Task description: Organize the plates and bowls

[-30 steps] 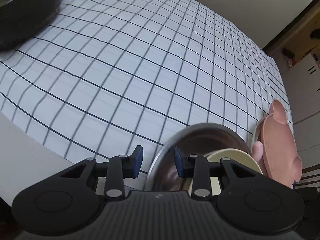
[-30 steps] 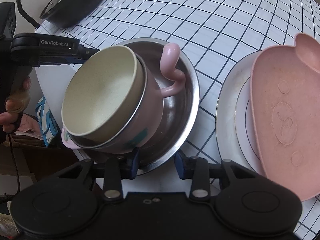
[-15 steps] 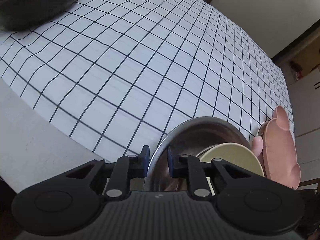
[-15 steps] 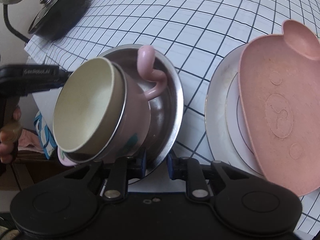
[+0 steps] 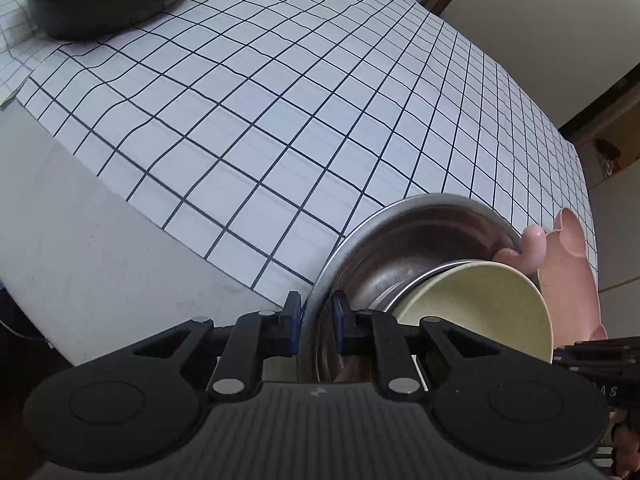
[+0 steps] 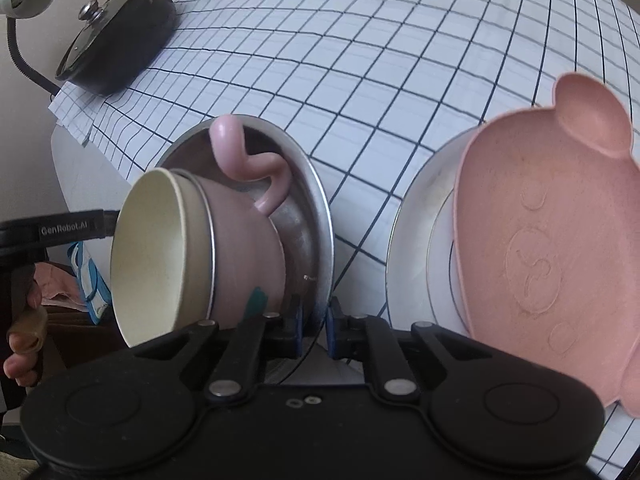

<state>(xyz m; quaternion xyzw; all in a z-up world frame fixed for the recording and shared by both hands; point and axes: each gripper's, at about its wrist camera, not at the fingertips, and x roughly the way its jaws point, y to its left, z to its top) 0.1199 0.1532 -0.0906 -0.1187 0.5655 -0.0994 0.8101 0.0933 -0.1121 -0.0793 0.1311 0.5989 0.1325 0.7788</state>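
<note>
Your left gripper [image 5: 314, 328] and right gripper [image 6: 313, 330] each have jaws clenched on the steel bowl's [image 6: 316, 220] rim, hiding its near edge. It is tipped on edge at the table's [image 5: 248, 120] corner, mouth toward nine o'clock in the right view. "GenRobot.AI" reads at nine o'clock. The pink cup [image 6: 248, 248] and cream bowl [image 6: 160, 256] nest inside. The pink plate [image 6: 544, 248] is cut off at three o'clock.

Both jaws now clamped on steel bowl [image 6: 316, 216] rim: left gripper [image 5: 314, 322], right gripper [image 6: 313, 330]. Bowl tipped steeply on edge; nested pink cup [image 6: 248, 256] and cream bowl [image 6: 156, 256] tilted with it.
</note>
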